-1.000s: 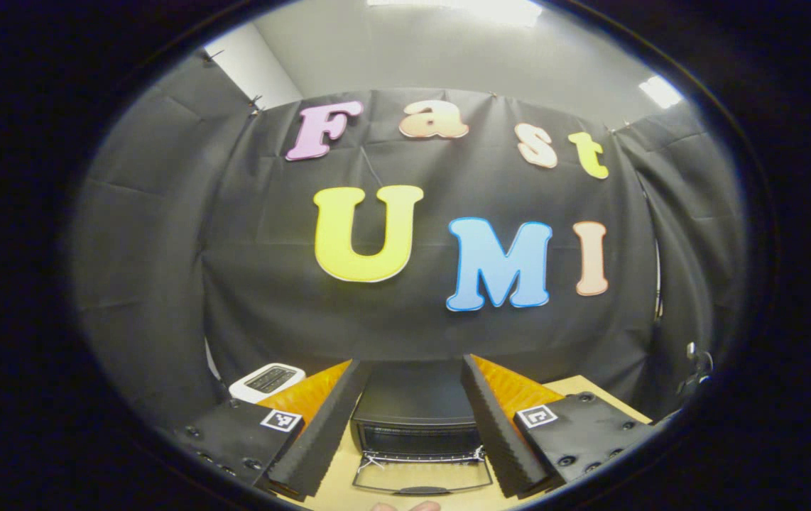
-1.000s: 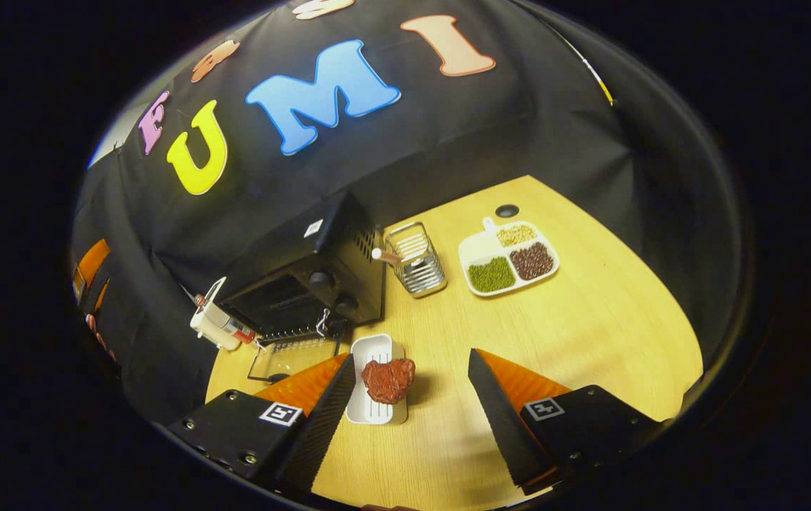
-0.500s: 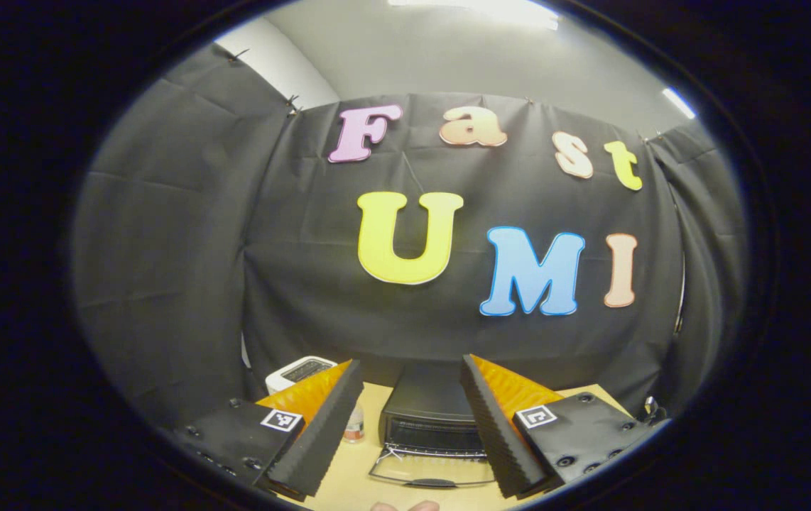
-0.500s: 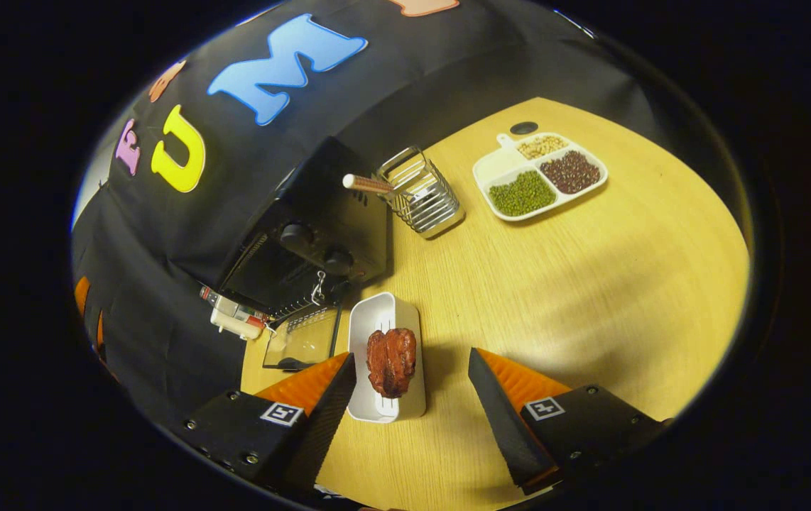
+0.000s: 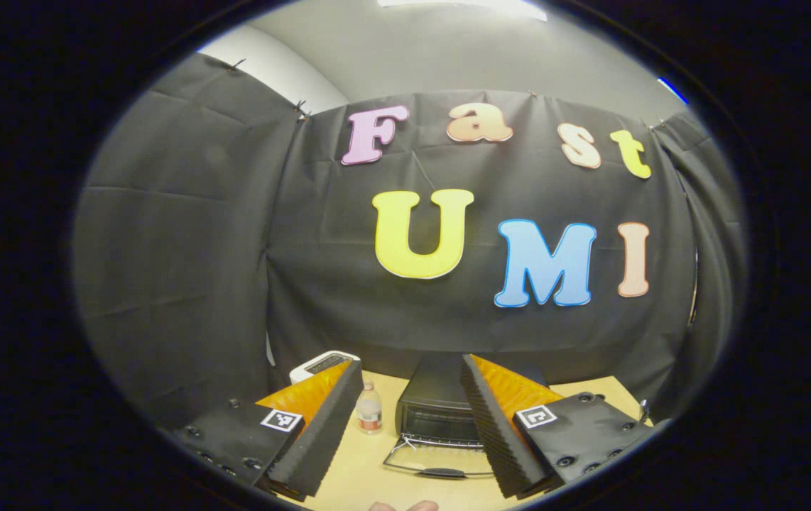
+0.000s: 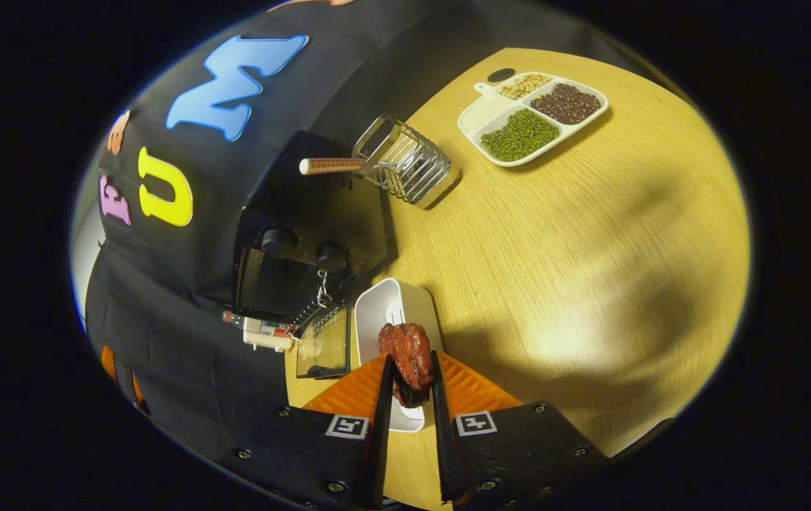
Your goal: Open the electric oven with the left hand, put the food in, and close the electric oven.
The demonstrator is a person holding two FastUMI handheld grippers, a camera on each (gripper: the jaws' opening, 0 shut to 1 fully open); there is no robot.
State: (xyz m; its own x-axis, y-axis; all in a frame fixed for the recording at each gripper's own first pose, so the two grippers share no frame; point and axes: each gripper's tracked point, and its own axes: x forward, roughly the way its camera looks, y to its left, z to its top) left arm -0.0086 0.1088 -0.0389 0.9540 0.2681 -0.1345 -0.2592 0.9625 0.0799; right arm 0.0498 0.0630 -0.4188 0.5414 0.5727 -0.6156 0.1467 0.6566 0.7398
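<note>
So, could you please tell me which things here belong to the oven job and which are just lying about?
Job: electric oven, door open; meat in the right tongs; white tray.
Lying about: divided bean dish; wire basket; bottle; toaster.

In the left gripper view, the oven (image 5: 441, 408) is partly hidden by a finger (image 5: 494, 426) and the toaster (image 5: 322, 363) by the other; the bottle (image 5: 368, 411) label is too small to read. In the right gripper view, the meat (image 6: 410, 362) hides part of the white tray (image 6: 388, 312) — the oven's inside is too dark to tell.
</note>
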